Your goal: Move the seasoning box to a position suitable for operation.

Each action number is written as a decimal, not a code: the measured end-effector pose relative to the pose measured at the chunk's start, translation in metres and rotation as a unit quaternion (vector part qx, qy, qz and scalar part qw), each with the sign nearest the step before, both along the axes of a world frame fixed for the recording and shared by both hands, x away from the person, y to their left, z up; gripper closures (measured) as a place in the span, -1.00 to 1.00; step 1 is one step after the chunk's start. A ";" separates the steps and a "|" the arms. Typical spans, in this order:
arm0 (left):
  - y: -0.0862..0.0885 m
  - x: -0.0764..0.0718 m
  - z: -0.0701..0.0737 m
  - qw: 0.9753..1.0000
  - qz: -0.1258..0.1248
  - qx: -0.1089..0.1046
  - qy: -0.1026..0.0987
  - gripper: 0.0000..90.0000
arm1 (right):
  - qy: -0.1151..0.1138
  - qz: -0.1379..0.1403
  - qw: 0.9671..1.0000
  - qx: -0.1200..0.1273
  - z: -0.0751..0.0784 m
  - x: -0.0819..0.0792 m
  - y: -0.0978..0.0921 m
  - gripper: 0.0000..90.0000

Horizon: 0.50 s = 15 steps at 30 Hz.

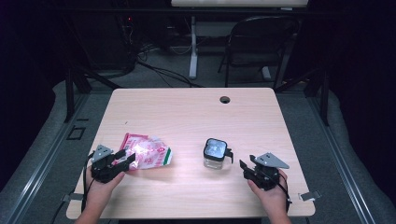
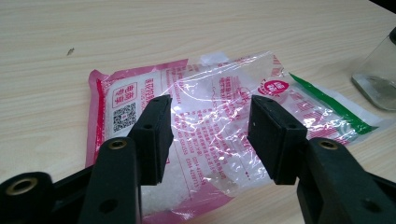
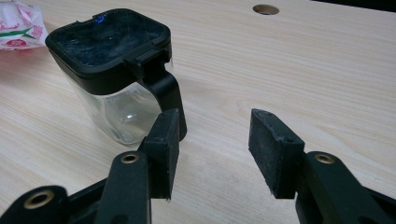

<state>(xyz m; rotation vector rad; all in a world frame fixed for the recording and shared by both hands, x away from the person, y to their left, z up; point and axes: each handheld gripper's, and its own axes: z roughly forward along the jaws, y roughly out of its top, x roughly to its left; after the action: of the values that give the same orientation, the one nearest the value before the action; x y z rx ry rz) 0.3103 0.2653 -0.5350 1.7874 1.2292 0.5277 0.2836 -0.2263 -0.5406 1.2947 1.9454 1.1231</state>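
Your left gripper (image 1: pixel 125 160) has jaws spread over the pink bag (image 2: pixel 205 121) — close on it next. Your right gripper (image 1: pixel 243 166) waits, jaws apart, the jar (image 3: pixel 116 74) handle just beside one jaw.

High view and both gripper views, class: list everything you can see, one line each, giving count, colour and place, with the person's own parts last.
table: one, light wood, centre of the high view, with a round hole near its far edge
bag: one, pink and clear with a green stripe, lying flat at front left
jar: one, clear with a black lid and handle, upright at front centre
chair: one, black, on the floor beyond the table
hands: two, at the near edge, each holding a tool
left tool: one, black, open, over the bag's near end
right tool: one, black, open, beside the jar's handle
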 end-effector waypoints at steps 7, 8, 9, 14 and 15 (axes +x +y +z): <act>0.001 -0.003 0.000 1.000 -0.008 0.004 0.013 0.19 | 0.006 0.003 1.000 0.005 0.002 0.000 0.003 0.31; 0.001 -0.004 0.001 1.000 -0.010 0.002 0.014 0.22 | 0.005 0.003 1.000 0.005 0.002 0.000 0.003 0.33; 0.001 -0.004 0.002 1.000 -0.010 0.002 0.014 0.24 | 0.004 0.004 1.000 0.006 0.002 0.001 0.003 0.35; -0.002 -0.007 0.004 1.000 -0.017 -0.007 0.018 0.26 | 0.009 0.006 1.000 -0.003 0.003 -0.001 0.005 0.39; -0.003 -0.008 0.004 1.000 -0.019 -0.005 0.018 0.27 | 0.010 0.009 1.000 0.000 0.004 -0.002 0.006 0.40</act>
<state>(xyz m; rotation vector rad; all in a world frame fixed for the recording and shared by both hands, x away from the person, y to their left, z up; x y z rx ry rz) 0.3028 0.2621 -0.5306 1.8150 1.2173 0.4688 0.2820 -0.2205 -0.5368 1.2955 1.9762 1.1237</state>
